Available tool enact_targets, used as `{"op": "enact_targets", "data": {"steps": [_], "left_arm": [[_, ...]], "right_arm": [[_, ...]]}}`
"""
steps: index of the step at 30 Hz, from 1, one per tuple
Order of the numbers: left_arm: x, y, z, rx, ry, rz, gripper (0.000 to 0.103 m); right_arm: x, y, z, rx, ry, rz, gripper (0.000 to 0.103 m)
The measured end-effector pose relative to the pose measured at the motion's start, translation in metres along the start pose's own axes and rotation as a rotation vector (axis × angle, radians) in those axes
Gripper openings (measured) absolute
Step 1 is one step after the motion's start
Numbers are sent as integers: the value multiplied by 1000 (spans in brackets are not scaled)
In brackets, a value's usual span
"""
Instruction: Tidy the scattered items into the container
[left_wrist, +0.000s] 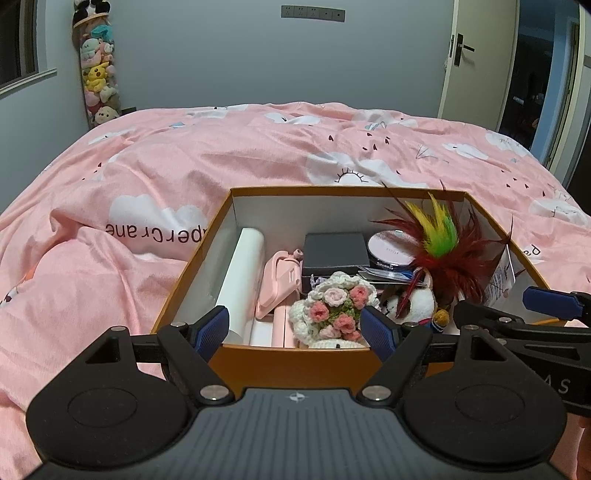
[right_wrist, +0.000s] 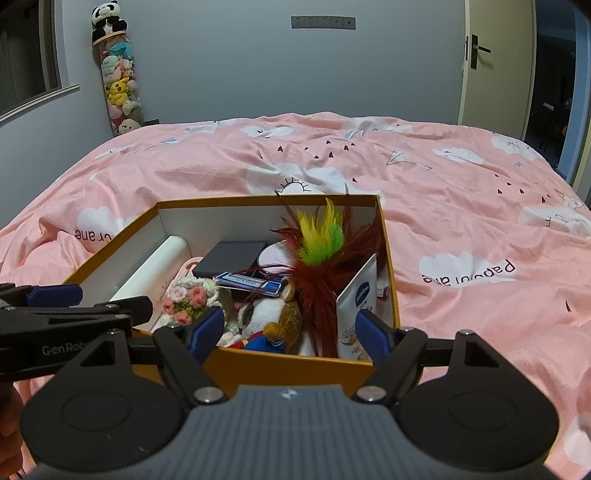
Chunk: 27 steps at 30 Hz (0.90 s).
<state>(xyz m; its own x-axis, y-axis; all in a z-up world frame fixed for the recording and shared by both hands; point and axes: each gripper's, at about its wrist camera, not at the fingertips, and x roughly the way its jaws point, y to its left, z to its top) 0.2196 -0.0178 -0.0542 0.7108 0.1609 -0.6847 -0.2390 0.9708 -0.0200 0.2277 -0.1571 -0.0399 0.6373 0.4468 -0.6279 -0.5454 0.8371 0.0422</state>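
Home bedroom.
Bed (left_wrist: 258, 155) fills most of the view, covered in a pink duvet with cloud print. Tall clear tube of plush toys (right_wrist: 120, 85) stands in the far corner, a panda plush (right_wrist: 107, 16) on top. Grey wall with a row of sockets (right_wrist: 323, 22), window (left_wrist: 18, 40) on the left, cream door (left_wrist: 476, 55) open on the right.
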Motion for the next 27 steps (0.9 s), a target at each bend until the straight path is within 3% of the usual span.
{"op": "enact_targets", "data": {"steps": [27], "left_arm": [[-1,1,-4,6,0,-2,92]], "right_arm": [[0,0,-8,-1,-4,5,80]]}}
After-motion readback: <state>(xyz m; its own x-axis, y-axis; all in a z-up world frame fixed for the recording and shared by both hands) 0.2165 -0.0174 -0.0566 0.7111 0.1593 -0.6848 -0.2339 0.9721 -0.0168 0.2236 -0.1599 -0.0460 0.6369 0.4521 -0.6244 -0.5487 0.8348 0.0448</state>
